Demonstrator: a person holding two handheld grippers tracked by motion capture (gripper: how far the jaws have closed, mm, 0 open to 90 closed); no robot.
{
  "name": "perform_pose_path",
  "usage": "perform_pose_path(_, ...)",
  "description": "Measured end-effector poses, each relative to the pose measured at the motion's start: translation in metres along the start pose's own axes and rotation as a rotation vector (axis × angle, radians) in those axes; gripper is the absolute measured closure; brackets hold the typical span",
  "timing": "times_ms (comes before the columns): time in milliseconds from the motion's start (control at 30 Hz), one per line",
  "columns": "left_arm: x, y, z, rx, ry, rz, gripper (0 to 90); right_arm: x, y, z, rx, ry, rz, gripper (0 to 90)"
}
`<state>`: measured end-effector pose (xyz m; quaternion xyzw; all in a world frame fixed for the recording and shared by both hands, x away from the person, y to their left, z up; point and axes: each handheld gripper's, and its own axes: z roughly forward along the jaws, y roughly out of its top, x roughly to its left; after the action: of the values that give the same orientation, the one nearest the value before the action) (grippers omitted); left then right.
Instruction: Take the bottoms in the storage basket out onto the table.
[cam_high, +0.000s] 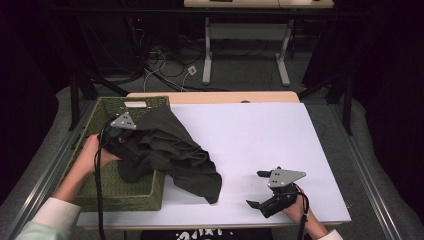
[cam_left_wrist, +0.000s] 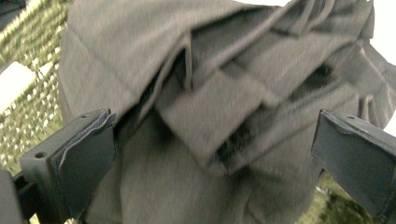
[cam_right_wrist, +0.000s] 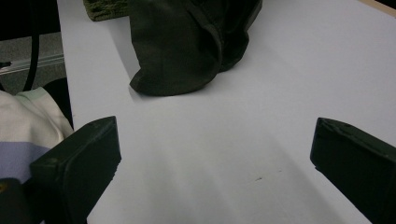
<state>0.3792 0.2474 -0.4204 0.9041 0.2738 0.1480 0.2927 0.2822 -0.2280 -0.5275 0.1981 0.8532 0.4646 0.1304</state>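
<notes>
- The dark garment (cam_high: 172, 150) lies half in the woven basket (cam_high: 125, 195), draped over its right wall, with one end spilling onto the white table (cam_high: 260, 135).
- The left gripper (cam_high: 117, 140) sits over the basket at the bunched cloth, jaws spread wide with folds between them but not pinched, which looks like lining up a grab.
- The right gripper (cam_high: 257, 190) waits near the table's front edge, jaws apart and empty, aimed at the spilled end, likely ready to help.

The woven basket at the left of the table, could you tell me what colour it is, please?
The basket is olive green; it shows best in the high view.
</notes>
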Motion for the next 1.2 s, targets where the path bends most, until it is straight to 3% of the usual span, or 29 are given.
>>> perform_pose_path(233,0.001,-0.024,0.005,0.034,-0.007,-0.030,0.0,-0.001,0.000,0.000,0.001,-0.001,0.002,1.4)
perform_pose_path(467,-0.002,-0.037,0.007,0.014,-0.042,-0.052,0.0,0.000,0.000,0.000,-0.002,-0.003,0.002,1.4)
perform_pose_path(567,-0.004,-0.041,0.011,0.053,-0.043,-0.048,0.0,0.000,0.000,0.000,0.001,-0.003,0.003,1.4)
perform_pose_path(633,-0.006,-0.042,0.017,0.107,-0.019,-0.041,0.0,-0.001,0.000,0.000,0.000,-0.003,0.004,1.4)
perform_pose_path(900,-0.007,-0.045,0.034,0.159,-0.013,-0.060,0.4,0.000,0.000,0.000,0.001,-0.004,0.004,1.4)
perform_pose_path(1000,-0.009,-0.045,0.038,0.169,-0.032,-0.063,14.4,0.000,0.000,0.000,0.003,-0.004,0.003,1.5)
perform_pose_path(1100,-0.009,-0.045,0.040,0.172,-0.033,-0.068,18.8,0.000,0.000,0.001,0.004,0.000,0.001,1.5)
perform_pose_path(1200,-0.009,-0.046,0.041,0.167,-0.039,-0.079,28.7,0.000,0.000,0.001,0.005,-0.001,0.001,1.5)
